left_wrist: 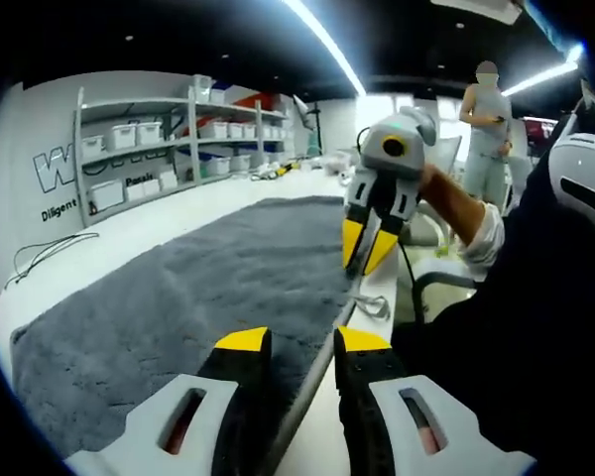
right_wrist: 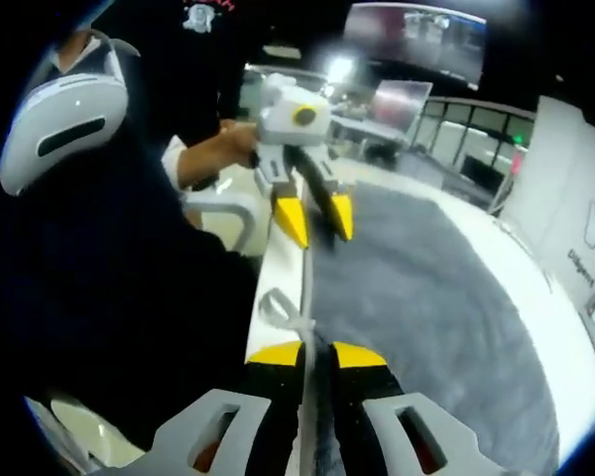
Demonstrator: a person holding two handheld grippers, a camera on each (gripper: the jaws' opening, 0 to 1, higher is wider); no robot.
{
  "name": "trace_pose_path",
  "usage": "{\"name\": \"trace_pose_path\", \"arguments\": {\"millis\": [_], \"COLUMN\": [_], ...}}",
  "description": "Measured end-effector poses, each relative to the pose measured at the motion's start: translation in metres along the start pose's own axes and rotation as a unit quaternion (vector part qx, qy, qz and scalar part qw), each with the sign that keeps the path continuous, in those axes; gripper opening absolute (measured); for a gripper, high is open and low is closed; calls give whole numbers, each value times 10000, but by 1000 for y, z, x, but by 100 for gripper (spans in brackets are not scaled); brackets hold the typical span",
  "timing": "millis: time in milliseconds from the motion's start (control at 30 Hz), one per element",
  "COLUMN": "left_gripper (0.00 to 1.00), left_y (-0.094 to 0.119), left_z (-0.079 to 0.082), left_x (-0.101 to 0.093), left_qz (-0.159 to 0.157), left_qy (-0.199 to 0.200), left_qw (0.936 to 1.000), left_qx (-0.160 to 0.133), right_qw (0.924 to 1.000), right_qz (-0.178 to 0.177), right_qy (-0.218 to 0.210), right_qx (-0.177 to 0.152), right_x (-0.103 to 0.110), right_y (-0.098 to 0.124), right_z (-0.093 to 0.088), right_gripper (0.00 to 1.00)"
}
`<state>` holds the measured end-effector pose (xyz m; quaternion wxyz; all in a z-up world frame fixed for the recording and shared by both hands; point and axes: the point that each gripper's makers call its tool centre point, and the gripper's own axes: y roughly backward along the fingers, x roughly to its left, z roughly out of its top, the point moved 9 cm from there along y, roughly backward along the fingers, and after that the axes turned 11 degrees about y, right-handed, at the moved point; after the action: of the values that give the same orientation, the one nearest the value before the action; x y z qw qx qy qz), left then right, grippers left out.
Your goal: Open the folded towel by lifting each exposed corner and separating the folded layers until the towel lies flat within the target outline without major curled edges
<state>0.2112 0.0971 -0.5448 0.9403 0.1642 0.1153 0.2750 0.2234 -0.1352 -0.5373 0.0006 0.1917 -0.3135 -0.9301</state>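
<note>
Grey towel (left_wrist: 198, 288) lies spread over the white desk (left_wrist: 109, 243), both grippers at its near edge: left gripper (left_wrist: 302, 342) part-open astride it, right gripper (right_wrist: 315, 349) nearly shut on it (grip depth unclear); uneven tugging could curl that edge.

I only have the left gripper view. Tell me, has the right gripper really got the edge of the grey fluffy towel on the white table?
Observer: Yes. In the right gripper view, the right gripper has its jaws nearly closed, with the edge of the grey fluffy towel pinched between them.
Operator: And how does my left gripper look from there?
Observer: The left gripper has its yellow tips spread apart over that same edge, clamping nothing.
</note>
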Motion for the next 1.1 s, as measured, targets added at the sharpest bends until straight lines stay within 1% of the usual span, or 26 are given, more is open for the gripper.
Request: {"name": "trace_pose_path", "arguments": {"millis": [167, 300, 433, 533, 633, 700, 800, 833, 867, 900, 1000, 1100], "left_gripper": [25, 24, 23, 22, 19, 18, 16, 13, 7, 4, 2, 1], "left_y": [-4, -7, -8, -10, -12, -13, -13, -13, -13, -13, -12, -12], "left_z": [-3, -6, -7, -10, -12, -13, -13, -13, -12, -13, -14, -14], "left_x": [-1, -2, -2, -2, -2, -3, -3, -3, -2, -1, -2, -2], "left_qz": [-52, -86, -93, -105, -120, -144, -133, -104, -52, -28, -110, -106], "left_qy": [-3, 19, 50, 85, 144, 230, 253, 276, 289, 320, 540, 662], "left_qw": [10000, 9999, 9999, 9998, 9997, 9995, 9995, 9995, 9995, 9994, 9984, 9977], "left_qx": [51, 92, 62, 122, 160, 152, 149, 137, 115, 123, 148, 136], "right_qw": [10000, 9999, 9998, 9997, 9997, 9996, 9997, 9997, 9997, 9998, 9998, 9998], "right_qz": [32, 56, 33, 44, 38, 69, 87, 88, 90, 88, 110, 115], "right_qy": [-42, -56, -102, -152, -194, -210, -190, -185, -179, -165, -160, -165], "right_qx": [29, 132, 184, 167, 174, 160, 135, 128, 119, 107, 88, 78], "right_x": [0, 1, 0, 0, 0, 1, 2, 2, 2, 2, 2, 3], "right_y": [-3, -7, -9, -9, -10, -10, -9, -9, -9, -9, -9, -9], "right_z": [0, -3, -5, -5, -5, -5, -5, -5, -5, -5, -5, -5], "right_gripper": [7, 7, 6, 5, 3, 3, 2, 2, 2, 2, 1, 1]}}
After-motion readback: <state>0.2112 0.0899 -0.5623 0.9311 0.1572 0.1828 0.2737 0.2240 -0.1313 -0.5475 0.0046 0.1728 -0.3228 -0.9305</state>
